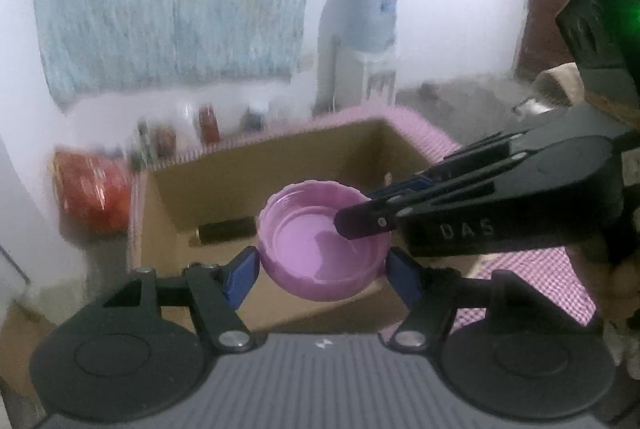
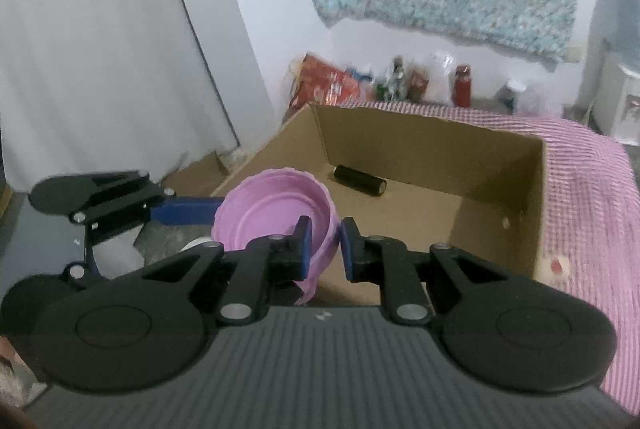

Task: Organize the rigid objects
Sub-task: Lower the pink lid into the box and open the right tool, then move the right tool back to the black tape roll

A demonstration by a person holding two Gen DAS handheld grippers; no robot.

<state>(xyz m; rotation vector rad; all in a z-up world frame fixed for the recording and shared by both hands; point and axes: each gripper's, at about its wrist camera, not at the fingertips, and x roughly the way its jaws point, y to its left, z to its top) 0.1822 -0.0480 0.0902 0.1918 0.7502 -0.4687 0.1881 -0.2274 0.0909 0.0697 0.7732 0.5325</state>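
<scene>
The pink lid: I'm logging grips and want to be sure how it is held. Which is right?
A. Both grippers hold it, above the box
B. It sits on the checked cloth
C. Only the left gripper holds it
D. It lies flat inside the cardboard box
A: the left gripper spans the pink lid across its width while the right gripper pinches its rim, above the cardboard box.
</scene>
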